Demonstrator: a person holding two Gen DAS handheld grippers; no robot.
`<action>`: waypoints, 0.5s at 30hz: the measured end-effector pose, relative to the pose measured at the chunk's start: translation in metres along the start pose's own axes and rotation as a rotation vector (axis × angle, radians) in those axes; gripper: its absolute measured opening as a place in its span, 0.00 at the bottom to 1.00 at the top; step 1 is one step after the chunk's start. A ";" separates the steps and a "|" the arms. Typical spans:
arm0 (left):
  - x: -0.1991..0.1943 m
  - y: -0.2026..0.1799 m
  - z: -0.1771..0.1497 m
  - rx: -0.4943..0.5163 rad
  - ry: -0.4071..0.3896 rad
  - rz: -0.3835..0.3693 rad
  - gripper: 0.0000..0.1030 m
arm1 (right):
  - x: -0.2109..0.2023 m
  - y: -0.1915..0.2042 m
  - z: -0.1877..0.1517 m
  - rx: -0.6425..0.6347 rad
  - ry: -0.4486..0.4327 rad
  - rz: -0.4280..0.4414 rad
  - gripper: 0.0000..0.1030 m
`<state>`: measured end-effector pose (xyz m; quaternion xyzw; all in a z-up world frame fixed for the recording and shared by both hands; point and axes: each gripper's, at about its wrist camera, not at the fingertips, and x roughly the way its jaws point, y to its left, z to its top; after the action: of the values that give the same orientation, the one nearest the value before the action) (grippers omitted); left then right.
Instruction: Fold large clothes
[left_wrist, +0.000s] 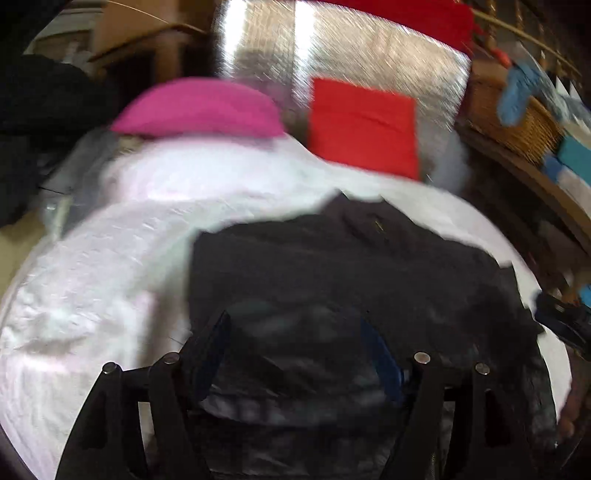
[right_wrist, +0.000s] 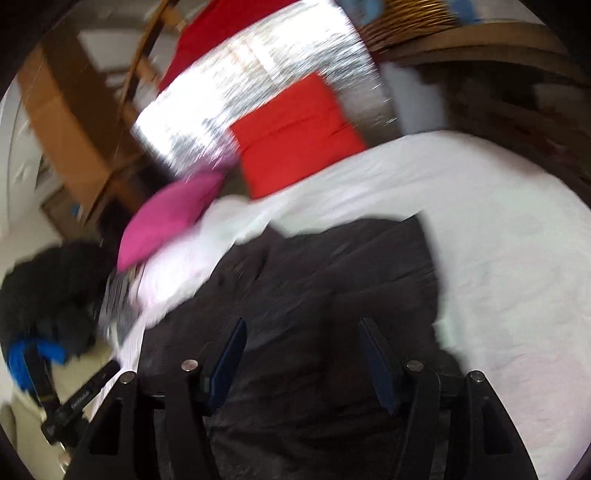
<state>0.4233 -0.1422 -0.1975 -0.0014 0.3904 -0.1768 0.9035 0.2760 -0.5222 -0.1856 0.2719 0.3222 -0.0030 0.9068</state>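
A large black garment (left_wrist: 351, 273) lies spread on a white-sheeted bed (left_wrist: 92, 277). My left gripper (left_wrist: 295, 325) is above its near part with the fingers apart and nothing between them. In the right wrist view the same black garment (right_wrist: 332, 266) lies on the white bed (right_wrist: 498, 240). My right gripper (right_wrist: 303, 328) hovers over it, fingers wide apart and empty. Both views are motion-blurred.
A pink pillow (left_wrist: 199, 107) and a red pillow (left_wrist: 364, 125) sit at the head of the bed against a shiny silver panel (left_wrist: 369, 51). A wicker basket (left_wrist: 517, 114) stands on a wooden shelf at right. A black furry item (right_wrist: 55, 284) is at the left.
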 end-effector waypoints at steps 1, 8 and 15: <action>0.004 -0.003 -0.002 0.006 0.024 -0.012 0.72 | 0.008 0.008 -0.003 -0.019 0.027 0.004 0.61; 0.052 0.001 -0.028 0.051 0.269 0.012 0.72 | 0.050 0.011 -0.032 -0.094 0.280 -0.053 0.52; 0.042 0.004 -0.020 0.033 0.231 -0.033 0.72 | 0.042 0.001 -0.026 -0.058 0.341 0.023 0.49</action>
<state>0.4372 -0.1491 -0.2412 0.0275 0.4887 -0.1973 0.8494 0.2941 -0.5008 -0.2266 0.2460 0.4682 0.0625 0.8464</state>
